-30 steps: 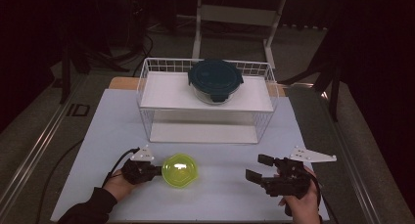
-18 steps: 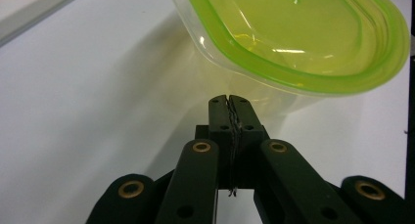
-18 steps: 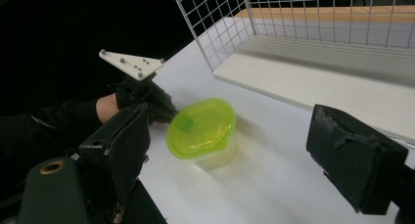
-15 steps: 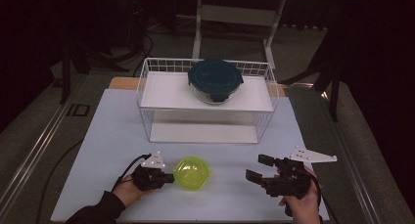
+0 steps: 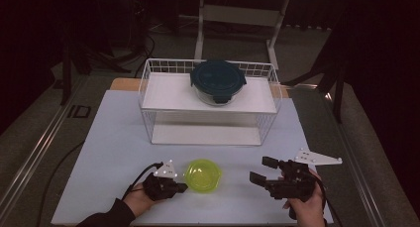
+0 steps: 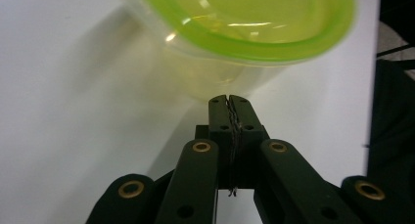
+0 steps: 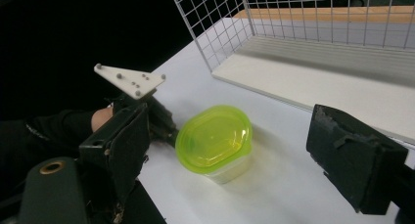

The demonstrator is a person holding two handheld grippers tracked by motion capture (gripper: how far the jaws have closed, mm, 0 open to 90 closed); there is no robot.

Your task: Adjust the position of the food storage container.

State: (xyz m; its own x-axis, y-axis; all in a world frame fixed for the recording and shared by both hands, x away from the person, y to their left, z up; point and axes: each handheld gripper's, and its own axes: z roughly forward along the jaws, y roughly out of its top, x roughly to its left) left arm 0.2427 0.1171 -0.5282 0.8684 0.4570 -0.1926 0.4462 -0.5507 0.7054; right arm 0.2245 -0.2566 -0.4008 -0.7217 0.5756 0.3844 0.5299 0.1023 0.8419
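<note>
Sliding right, yellow-green container (image 5: 202,174) follows left gripper (image 5: 181,187).

front table (image 5: 114,138) open | wire rack (image 5: 148,103) blocks rear | green container (image 5: 203,175) between both grippers

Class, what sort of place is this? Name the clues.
Probably a recording lab, not a kitchen: a white work table, a white wire shelf rack holding a dark-lidded glass container, and dark surroundings with metal stands.

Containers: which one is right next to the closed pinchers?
The yellow-green container, low on the table by the shut left gripper. The other, the dark blue-lidded container, sits far off on the wire rack's top shelf.
</note>
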